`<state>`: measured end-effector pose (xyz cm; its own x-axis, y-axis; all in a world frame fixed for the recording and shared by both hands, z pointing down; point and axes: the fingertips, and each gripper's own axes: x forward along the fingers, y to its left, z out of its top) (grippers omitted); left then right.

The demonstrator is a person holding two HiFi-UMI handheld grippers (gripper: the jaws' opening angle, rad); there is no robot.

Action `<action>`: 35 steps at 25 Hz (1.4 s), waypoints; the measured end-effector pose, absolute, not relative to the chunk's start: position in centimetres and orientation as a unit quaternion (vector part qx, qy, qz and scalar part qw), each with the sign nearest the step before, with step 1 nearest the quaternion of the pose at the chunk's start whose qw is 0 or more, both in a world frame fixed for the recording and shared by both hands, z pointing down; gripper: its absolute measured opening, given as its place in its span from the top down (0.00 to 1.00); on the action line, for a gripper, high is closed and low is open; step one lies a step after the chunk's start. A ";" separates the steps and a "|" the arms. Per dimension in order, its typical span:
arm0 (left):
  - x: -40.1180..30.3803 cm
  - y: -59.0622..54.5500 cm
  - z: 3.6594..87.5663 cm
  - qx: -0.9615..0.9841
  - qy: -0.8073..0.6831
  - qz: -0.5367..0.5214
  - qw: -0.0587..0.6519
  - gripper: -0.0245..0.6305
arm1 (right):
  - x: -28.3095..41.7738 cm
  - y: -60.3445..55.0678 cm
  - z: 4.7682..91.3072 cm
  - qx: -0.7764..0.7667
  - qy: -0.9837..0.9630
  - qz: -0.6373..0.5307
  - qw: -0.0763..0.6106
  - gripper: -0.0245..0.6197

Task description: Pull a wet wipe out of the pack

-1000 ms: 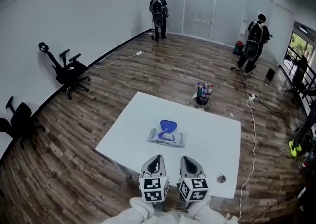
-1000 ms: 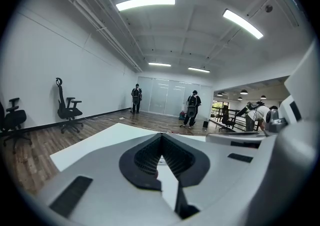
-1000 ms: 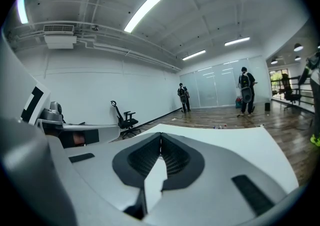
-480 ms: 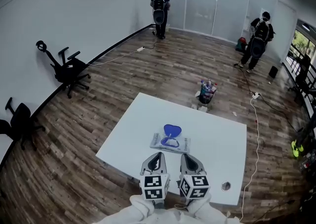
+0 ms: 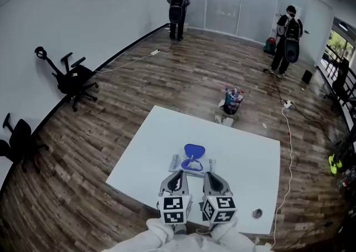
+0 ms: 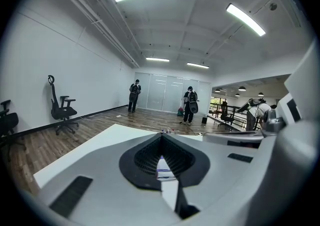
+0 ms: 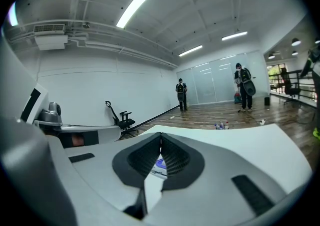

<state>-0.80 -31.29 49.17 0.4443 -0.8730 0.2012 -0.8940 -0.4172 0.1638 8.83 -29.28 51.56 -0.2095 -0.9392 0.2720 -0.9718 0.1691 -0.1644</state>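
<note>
Wet-wipe pack: flat, seemingly soft; rounded blue lid up | left tongs, right tongs: together, empty

No legible text anywhere: pack print too small to read, cubes on left hand-held gripper and right hand-held gripper show only square marker patterns.

Wipe pack near edge behind left tool and right tool, label unreadable (too small)
</note>
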 end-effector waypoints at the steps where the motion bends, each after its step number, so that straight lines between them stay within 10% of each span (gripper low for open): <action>1: -0.7 -31.5 49.2 0.842 -0.523 0.044 0.123 0.96 | 8.9 -29.6 51.7 0.627 -0.761 0.154 0.052 0.95; 35: -0.5 -33.5 52.3 0.824 -0.538 0.067 0.163 0.96 | 9.1 -32.6 55.6 0.594 -0.777 0.193 0.079 0.92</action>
<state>-0.50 -33.47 52.30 0.4123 -0.8650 0.2859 -0.9088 -0.3683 0.1961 9.10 -32.57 55.61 -0.2813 -0.8930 0.3514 -0.9537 0.2195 -0.2057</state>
